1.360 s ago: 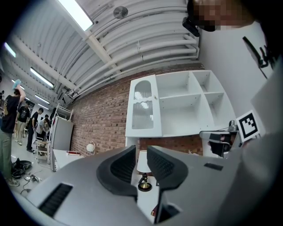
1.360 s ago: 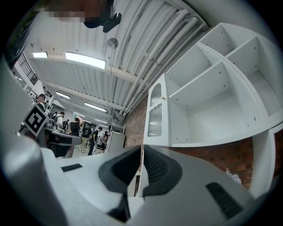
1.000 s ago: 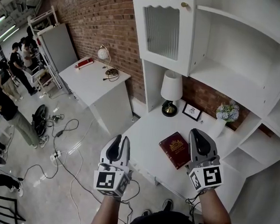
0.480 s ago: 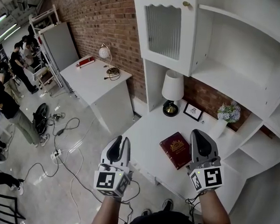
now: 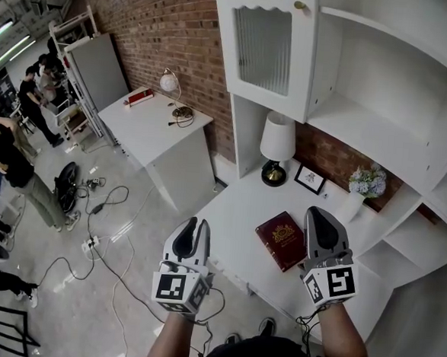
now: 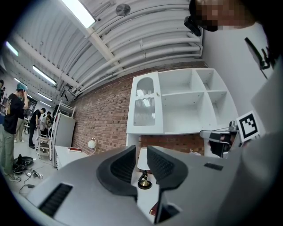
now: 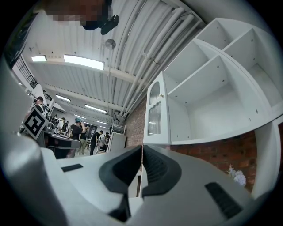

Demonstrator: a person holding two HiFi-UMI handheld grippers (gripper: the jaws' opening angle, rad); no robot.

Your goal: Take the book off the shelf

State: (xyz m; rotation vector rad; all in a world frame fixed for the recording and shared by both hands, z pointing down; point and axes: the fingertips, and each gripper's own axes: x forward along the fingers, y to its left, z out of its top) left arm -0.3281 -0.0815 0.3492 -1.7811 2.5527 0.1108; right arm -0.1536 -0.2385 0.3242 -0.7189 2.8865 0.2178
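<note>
A brick wall (image 5: 161, 32) runs behind everything, far beyond both pairs of fingers. Against it, straight ahead of the fingers, stands a tall white shelf unit (image 5: 367, 92). Its open upper compartments rise well above the fingertips, and a ribbed glass door (image 5: 260, 43) closes the compartment above and between the two grippers. Off beyond the left fingers is a white side table (image 5: 154, 131) carrying a small globe lamp (image 5: 169, 82) and a flat red object (image 5: 140, 97). Further left, people (image 5: 12, 151) stand on the grey floor, and cables (image 5: 106, 219) trail across it just left of the left fingers. The shelf unit's white desktop (image 5: 233, 205) spreads below and ahead of both grippers. At its back, beyond the fingertips, a table lamp (image 5: 276, 147) with a white shade stands nearest the left, then a small picture frame (image 5: 309, 178), then a white vase of pale flowers (image 5: 360, 187) ahead of the right fingers. The book (image 5: 282, 239), dark red with a gold emblem, lies flat on the desktop between the two grippers, just beside the right fingers on their left and nearer than the lamp and frame. The left gripper (image 5: 197, 225) has its fingers slightly parted around a narrow gap, pinching nothing. The right gripper (image 5: 318, 212) has its fingers pressed together, also with nothing in them.
</note>
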